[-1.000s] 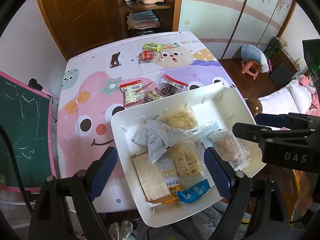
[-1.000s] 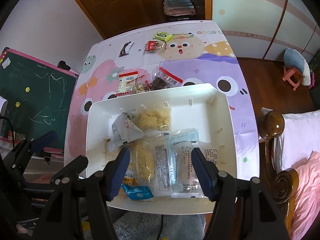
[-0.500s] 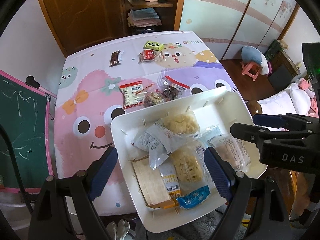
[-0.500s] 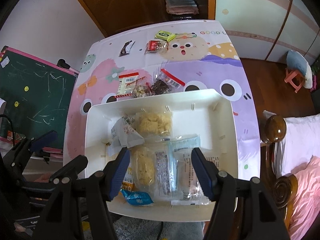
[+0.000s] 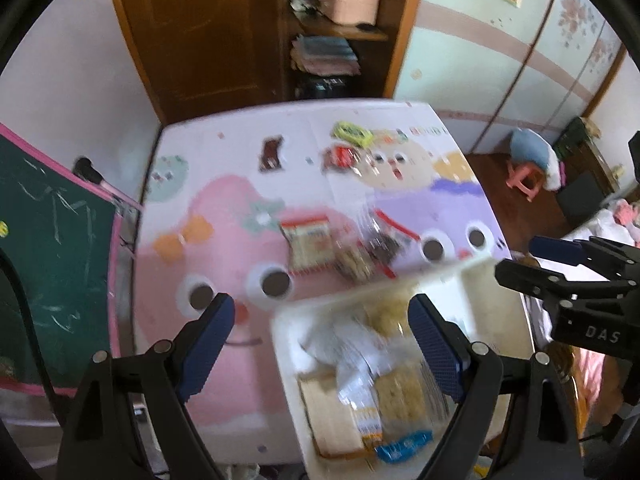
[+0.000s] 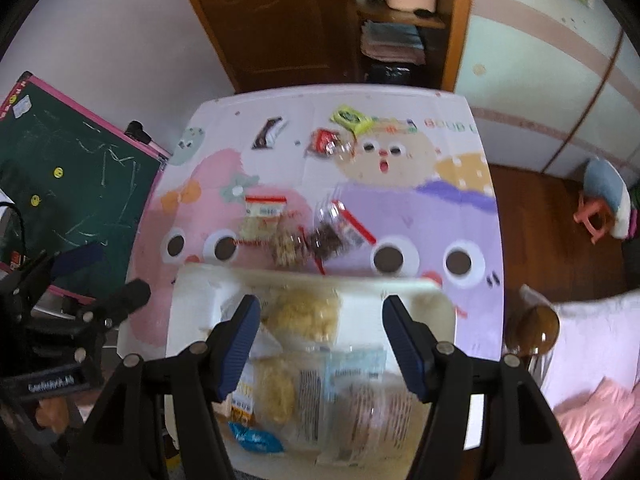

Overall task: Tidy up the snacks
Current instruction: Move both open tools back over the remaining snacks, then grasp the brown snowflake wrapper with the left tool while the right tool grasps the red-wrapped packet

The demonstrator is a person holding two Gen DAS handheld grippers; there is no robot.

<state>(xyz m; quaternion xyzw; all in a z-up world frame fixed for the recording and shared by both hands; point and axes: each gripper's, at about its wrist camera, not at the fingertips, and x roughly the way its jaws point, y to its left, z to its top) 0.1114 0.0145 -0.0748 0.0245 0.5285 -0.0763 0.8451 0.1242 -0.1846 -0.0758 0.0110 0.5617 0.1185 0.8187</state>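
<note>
- Overhead, both grippers point steeply down at a table (image 5: 224, 384) covered by a cartoon-print cloth; both views are blurred.
- Left gripper (image 5: 320, 346): its jaws stand wide open with nothing between the blue pads, hanging above the table and the left edge of the tray.
- Right gripper (image 6: 318, 344): its jaws are open too, nothing gripped, hanging above the tray's packets.
- A white tray (image 6: 192, 304) sits at the table's near edge, toward the right side, partly overhanging it.
- In the tray lie snack packets: a clear bag of yellow puffs (image 6: 304, 314) near the far wall, a second yellow bag (image 6: 276, 394) nearer, a pale blue-and-white packet (image 6: 352, 372), a white crumpled packet (image 5: 348, 356), a brown flat pack (image 5: 328, 412) and a small blue wrapper (image 6: 252, 438) at the near rim.
- Loose snacks lie on the cloth just beyond the tray's far wall: a red-topped packet (image 6: 262, 216), a clear bag of light pieces (image 6: 286, 250) and a dark bag with a red strip (image 6: 332, 232), the three close together.
- Farther off, near the table's far end, lie a dark brown wrapper (image 6: 266, 132), a red packet (image 6: 326, 142) and a yellow-green packet (image 6: 352, 118), well apart from the tray.
- A green chalkboard (image 6: 76, 184) with a pink frame leans left of the table.
- A wooden door (image 5: 208, 28) and shelves stand behind the table; a pink stool (image 5: 524, 178) stands on the floor to the right.
</note>
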